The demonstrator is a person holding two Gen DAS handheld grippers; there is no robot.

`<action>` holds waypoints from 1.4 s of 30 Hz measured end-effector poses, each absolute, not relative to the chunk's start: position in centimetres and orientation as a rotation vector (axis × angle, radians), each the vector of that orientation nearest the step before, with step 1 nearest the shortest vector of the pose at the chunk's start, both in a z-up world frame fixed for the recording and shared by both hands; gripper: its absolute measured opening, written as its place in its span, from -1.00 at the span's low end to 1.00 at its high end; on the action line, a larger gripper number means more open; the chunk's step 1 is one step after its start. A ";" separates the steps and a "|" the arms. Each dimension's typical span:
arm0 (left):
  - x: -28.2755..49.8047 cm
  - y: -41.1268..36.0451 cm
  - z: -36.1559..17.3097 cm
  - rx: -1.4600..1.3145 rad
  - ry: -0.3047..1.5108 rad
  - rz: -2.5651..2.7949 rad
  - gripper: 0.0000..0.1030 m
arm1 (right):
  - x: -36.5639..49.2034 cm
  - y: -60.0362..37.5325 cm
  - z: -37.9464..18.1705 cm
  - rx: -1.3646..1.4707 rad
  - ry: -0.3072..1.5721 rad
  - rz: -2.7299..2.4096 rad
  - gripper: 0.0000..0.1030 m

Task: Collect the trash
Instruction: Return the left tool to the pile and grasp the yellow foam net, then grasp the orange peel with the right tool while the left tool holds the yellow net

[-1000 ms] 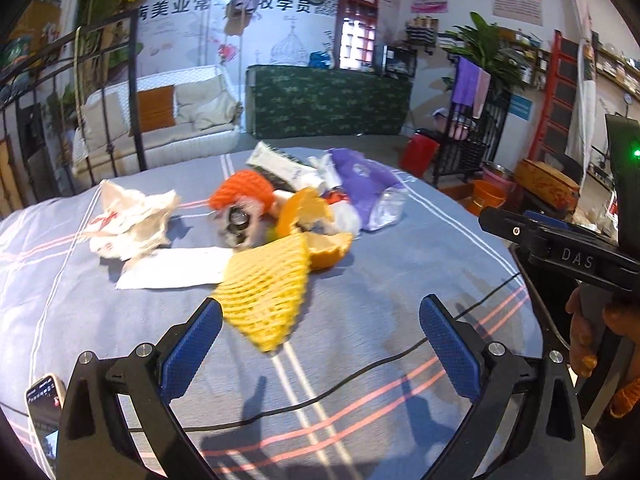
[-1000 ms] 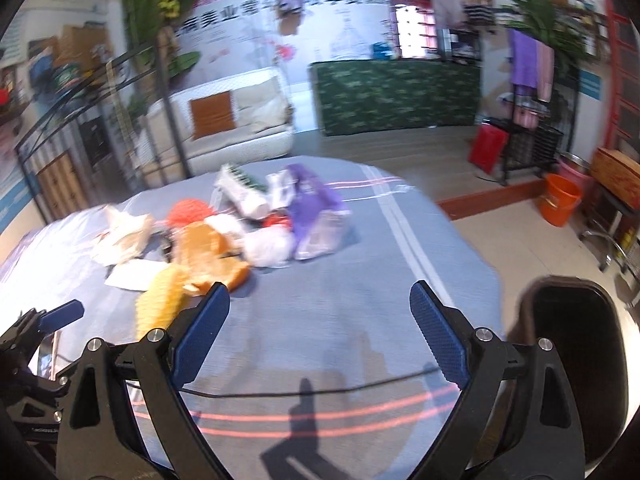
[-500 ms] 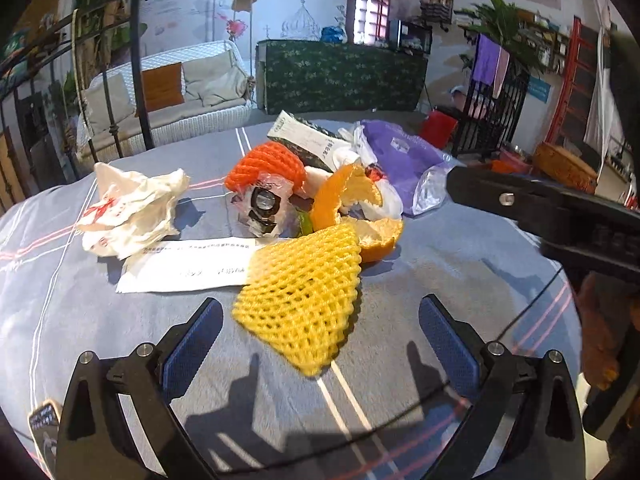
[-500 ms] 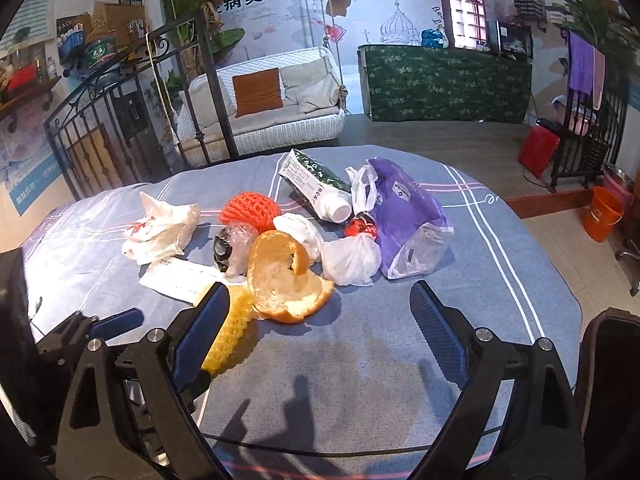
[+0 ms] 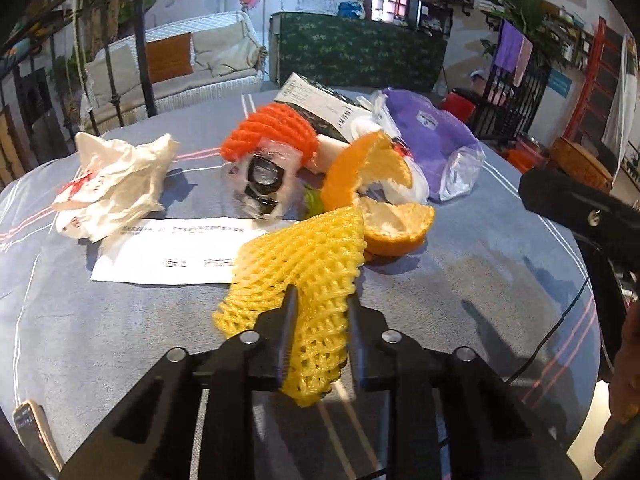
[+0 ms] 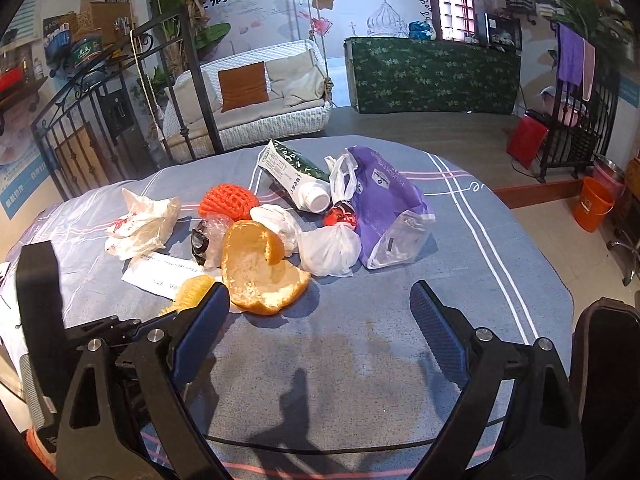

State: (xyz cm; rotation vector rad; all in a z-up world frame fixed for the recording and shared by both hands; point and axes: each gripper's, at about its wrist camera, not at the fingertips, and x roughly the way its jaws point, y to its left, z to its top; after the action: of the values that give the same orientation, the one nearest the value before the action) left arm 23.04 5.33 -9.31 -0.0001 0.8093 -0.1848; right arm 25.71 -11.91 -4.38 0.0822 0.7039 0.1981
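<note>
A pile of trash lies on a round table with a blue-grey cloth (image 6: 460, 280). My left gripper (image 5: 320, 312) is shut on the near end of a yellow foam fruit net (image 5: 304, 264), which also shows in the right wrist view (image 6: 192, 290). Behind it lie an orange peel (image 5: 376, 196), a white paper slip (image 5: 168, 252), a crumpled white bag (image 5: 112, 184), an orange foam net (image 5: 272, 128), a carton (image 6: 292, 176) and a purple bag (image 6: 388, 204). My right gripper (image 6: 320, 320) is open and empty, above the cloth just short of the orange peel (image 6: 260, 272).
A black bin (image 6: 604, 380) stands off the table's right edge. A phone (image 5: 32, 432) lies at the near left of the table. A thin black cable (image 6: 320, 446) crosses the cloth near me. A white sofa and a metal railing stand behind.
My left gripper has moved forward and closed its jaws on the yellow foam net. My right gripper has moved closer to the pile and stayed open.
</note>
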 end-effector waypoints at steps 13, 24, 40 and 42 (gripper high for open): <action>20.7 10.3 -5.8 -0.162 0.686 -0.117 -0.69 | 26.8 -8.0 -5.3 0.024 0.729 0.273 0.76; 20.8 11.0 -5.8 -0.198 0.675 -0.123 -0.69 | 29.9 -2.2 -7.5 -0.201 0.779 0.311 0.29; 20.4 10.6 -6.5 -0.216 0.690 -0.164 -0.69 | 29.7 -1.3 -8.1 -0.257 0.777 0.316 -0.85; 20.2 10.2 -6.3 -0.212 0.687 -0.170 -0.69 | 28.8 -2.1 -7.6 -0.219 0.776 0.336 -0.85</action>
State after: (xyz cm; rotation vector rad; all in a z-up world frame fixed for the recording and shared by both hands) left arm 20.17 10.22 -6.33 -0.2120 0.6868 -0.1704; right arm 28.75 -2.07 -7.58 -0.2192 0.7762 0.3363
